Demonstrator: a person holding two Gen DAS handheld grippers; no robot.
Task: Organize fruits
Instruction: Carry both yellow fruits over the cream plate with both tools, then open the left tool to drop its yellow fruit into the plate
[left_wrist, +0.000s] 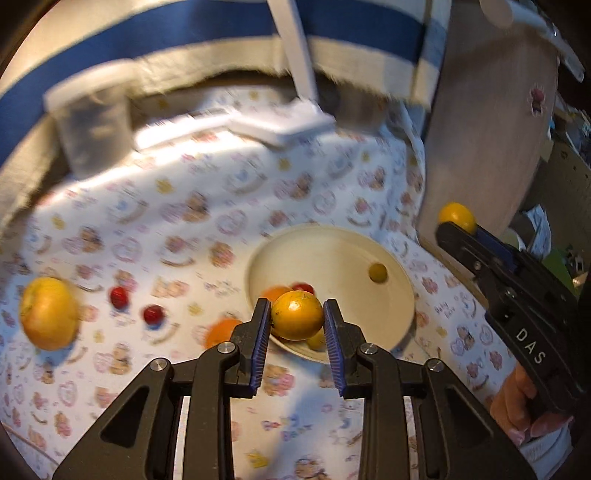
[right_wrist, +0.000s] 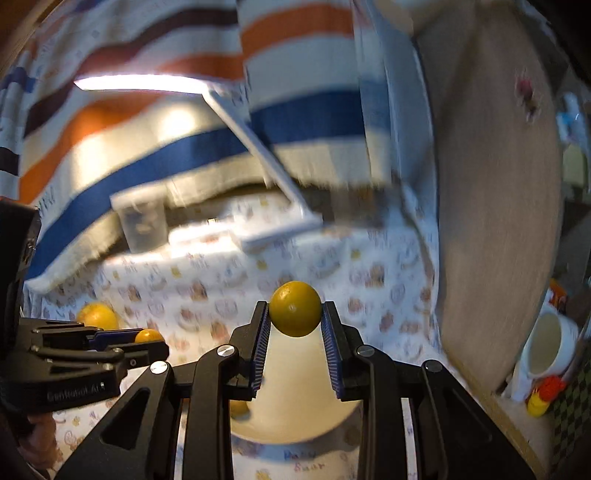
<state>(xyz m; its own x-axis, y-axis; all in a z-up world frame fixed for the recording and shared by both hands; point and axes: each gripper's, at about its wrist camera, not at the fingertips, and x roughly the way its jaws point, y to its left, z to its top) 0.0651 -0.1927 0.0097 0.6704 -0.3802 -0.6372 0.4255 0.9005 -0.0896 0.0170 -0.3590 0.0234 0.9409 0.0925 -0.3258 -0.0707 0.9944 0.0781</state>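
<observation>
Jaws both shut: left gripper (left_wrist: 297, 317) & right gripper (right_wrist: 295, 315) each hold yellow fruit.

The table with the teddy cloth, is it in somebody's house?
Probably a home: a bear-print tablecloth, a striped blanket hung behind, and a cream bowl of fruit.

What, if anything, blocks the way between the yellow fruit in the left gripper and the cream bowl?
Nothing visible does. The left gripper holds the yellow fruit just above the near rim of the cream bowl, with open space beneath. Some fruit already sits in the near part; the far side has only one small yellow-green fruit.
</observation>
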